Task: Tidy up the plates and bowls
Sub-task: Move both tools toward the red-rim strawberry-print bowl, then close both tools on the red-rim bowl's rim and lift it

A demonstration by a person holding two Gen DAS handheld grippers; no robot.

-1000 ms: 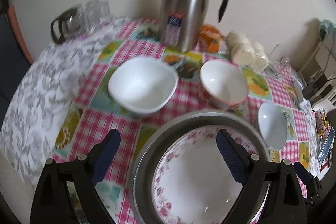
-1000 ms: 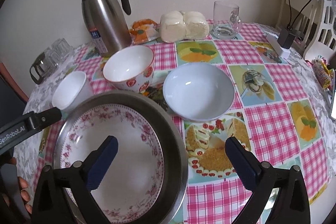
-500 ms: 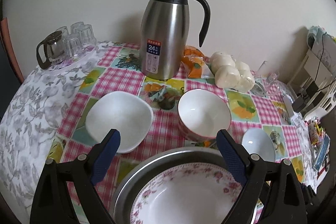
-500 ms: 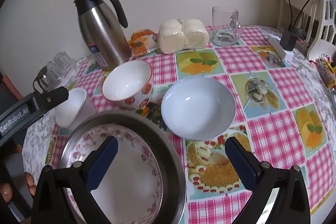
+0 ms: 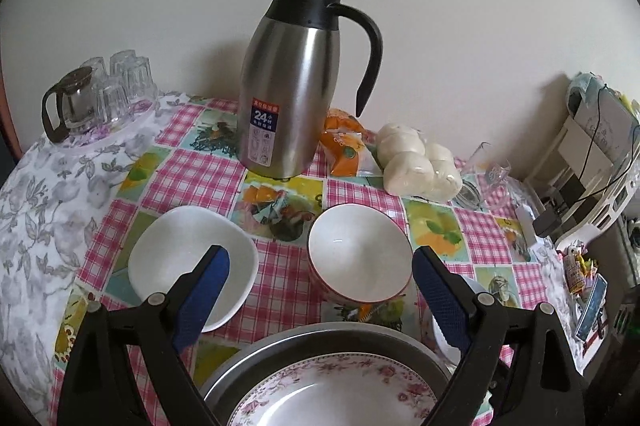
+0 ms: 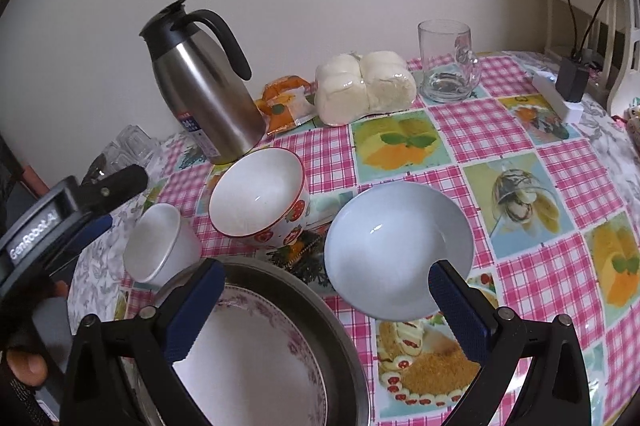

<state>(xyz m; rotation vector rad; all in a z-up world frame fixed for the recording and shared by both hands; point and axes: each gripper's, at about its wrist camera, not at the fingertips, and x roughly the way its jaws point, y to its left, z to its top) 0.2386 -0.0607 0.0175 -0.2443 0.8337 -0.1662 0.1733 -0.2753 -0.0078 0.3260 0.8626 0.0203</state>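
A rose-pattern plate lies inside a wide steel pan at the table's near edge; both show in the right wrist view, plate and pan. Behind it stand a white squarish bowl, a red-flowered bowl and a shallow pale bowl. The squarish bowl and flowered bowl also show on the right. My left gripper is open and empty above the pan's far rim. My right gripper is open and empty between pan and shallow bowl.
A steel thermos jug stands at the back, with an orange snack packet and wrapped white buns beside it. A glass mug is at the back right, small glasses and a pot at the back left. A charger sits right.
Both grippers have drawn back and risen from the pan, so the plate fills less of each view and more of the table shows. Both stay open.
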